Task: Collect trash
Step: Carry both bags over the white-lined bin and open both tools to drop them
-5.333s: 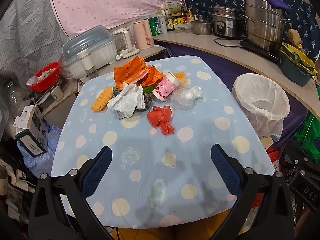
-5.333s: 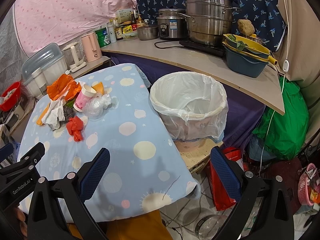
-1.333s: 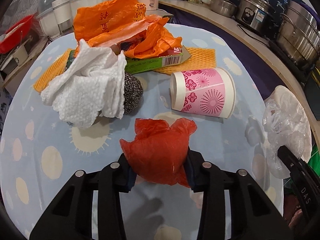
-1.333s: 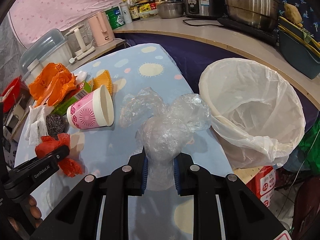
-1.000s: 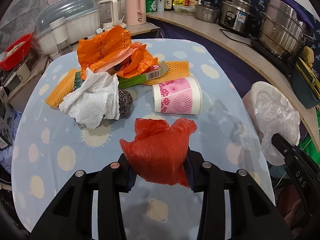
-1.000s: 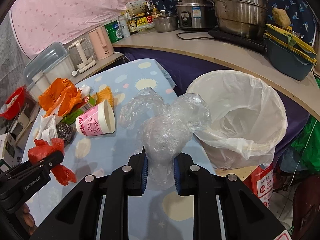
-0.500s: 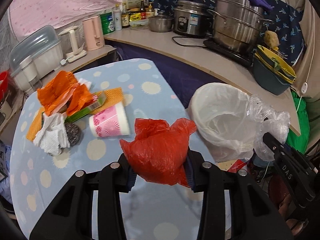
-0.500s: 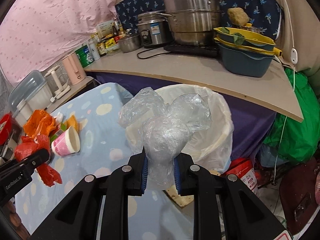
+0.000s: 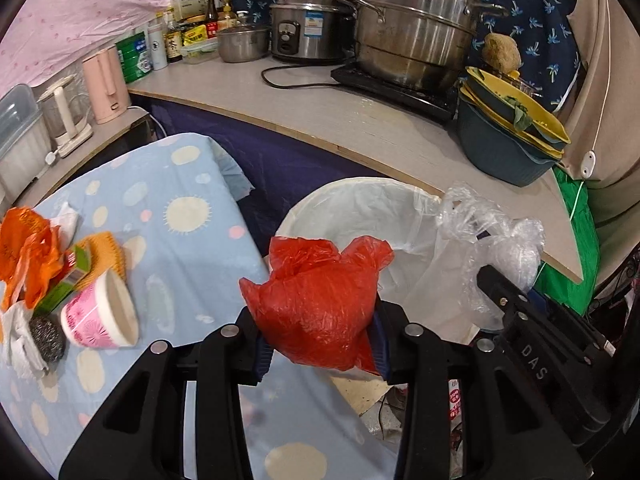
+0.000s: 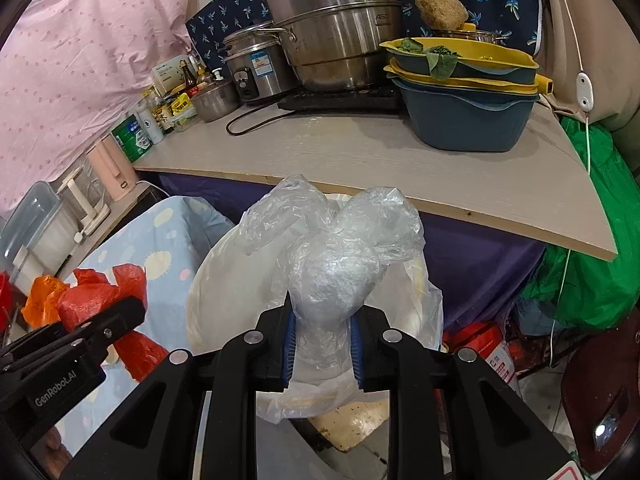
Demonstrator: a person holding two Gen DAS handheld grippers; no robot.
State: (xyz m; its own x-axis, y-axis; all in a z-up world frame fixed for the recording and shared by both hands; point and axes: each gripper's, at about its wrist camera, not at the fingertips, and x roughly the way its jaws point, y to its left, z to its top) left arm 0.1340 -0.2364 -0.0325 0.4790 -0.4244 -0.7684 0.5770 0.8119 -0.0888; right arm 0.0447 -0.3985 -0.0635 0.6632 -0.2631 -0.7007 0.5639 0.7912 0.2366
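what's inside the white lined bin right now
Only bare white liner shows inside the bin; the red bag and clear bag cover its bottom.

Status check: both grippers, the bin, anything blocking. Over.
Left gripper clamped on red bag. Right gripper jaws opening, clear bag between them. Both at lined bin. Nothing blocking.

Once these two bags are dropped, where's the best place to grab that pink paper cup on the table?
The pink paper cup lies on its side, its open mouth turned toward the bin. Probably best to come from above and pinch across its round side wall near the middle. A steel scrubber sits close by its base, so stay nearer the mouth end.
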